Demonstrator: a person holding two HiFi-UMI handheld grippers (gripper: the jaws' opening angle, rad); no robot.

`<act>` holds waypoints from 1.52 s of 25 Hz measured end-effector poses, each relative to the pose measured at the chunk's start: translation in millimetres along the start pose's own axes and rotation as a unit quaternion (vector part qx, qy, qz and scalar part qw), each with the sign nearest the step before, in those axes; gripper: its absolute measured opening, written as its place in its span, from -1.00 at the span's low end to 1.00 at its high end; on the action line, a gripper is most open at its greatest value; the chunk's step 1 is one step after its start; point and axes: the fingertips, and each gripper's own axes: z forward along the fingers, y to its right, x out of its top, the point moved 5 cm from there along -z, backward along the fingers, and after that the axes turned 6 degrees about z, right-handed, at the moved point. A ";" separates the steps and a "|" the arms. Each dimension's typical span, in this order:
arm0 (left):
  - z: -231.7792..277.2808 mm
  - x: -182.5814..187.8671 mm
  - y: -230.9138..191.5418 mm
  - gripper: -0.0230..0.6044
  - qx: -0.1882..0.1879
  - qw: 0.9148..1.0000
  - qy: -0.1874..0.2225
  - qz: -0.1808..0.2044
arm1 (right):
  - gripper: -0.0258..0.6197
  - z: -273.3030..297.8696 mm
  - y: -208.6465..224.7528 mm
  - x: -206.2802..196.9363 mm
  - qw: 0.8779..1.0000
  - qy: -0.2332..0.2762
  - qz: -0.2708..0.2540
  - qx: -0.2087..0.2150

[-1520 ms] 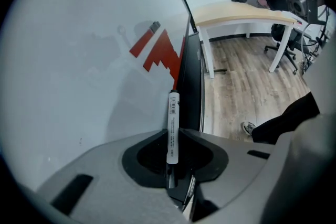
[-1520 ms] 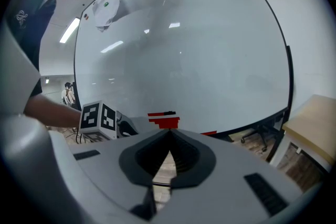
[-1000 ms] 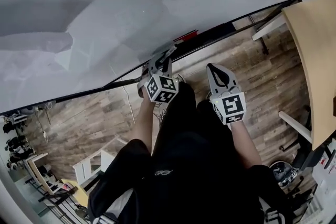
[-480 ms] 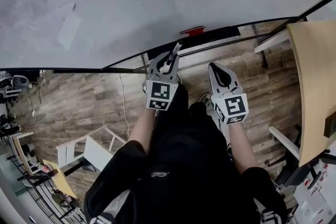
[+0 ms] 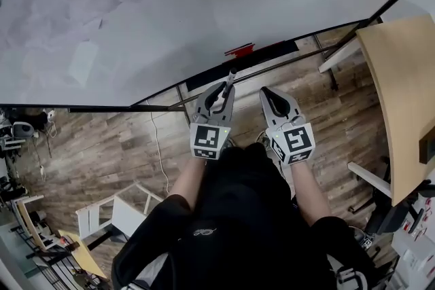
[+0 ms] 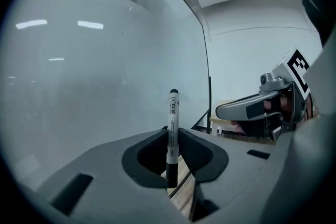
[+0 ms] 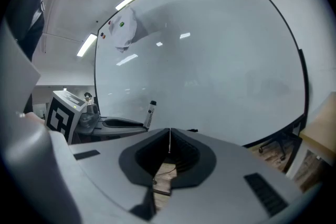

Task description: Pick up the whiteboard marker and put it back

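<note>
A slim white whiteboard marker with a black cap stands upright between the jaws of my left gripper, which is shut on it. In the head view the marker sticks out past my left gripper toward the whiteboard. My right gripper hangs just to the right of it, jaws shut with nothing between them. In the right gripper view the marker shows at the left, in front of the board.
A black tray rail runs along the board's lower edge with a red object on it. A wooden table stands at the right. Chairs and racks stand on the wood floor at lower left.
Both grippers have risen toward the whiteboard's lower edge. The left gripper has rolled, so the marker now points up at the board. The right gripper has drawn closer to the left one.
</note>
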 end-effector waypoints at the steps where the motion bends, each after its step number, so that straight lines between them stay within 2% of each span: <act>1: -0.6 1.3 0.6 -0.72 -0.008 1.000 0.006 0.003 | -0.92 0.6 -2.2 2.1 1.000 0.002 -0.002 -0.004; 4: -2.9 4.0 2.0 -0.72 -0.038 0.999 0.029 0.008 | -0.91 3.3 -14.0 9.0 1.000 0.011 -0.008 -0.003; 7: -6.3 5.9 3.5 -0.72 -0.076 0.995 0.059 0.006 | -0.90 8.5 -32.1 16.3 1.000 0.021 -0.009 0.017; 9: -10.0 7.5 5.8 -0.72 -0.107 0.992 0.073 0.003 | -0.59 11.5 -43.6 20.3 0.999 0.022 0.004 0.033; 13: -18.3 11.5 7.4 -0.72 -0.152 0.983 0.100 -0.002 | -0.54 16.2 -57.2 24.8 0.999 0.022 0.002 0.034; 20: -26.1 12.1 3.8 -0.72 -0.174 0.977 0.124 0.001 | -0.54 23.8 -64.2 24.9 1.000 0.016 -0.002 0.025; 27: -29.1 17.3 4.5 -0.72 -0.186 0.973 0.138 0.003 | -0.55 24.2 -67.0 24.8 0.999 0.022 0.020 0.022; 33: -28.6 16.0 3.1 -0.72 -0.189 0.972 0.140 0.007 | -0.54 22.9 -69.0 24.0 0.999 0.028 0.027 0.018; 38: -29.8 15.9 9.9 -0.72 -0.210 0.967 0.146 0.010 | -0.58 19.4 -69.7 24.1 0.998 0.033 0.040 0.023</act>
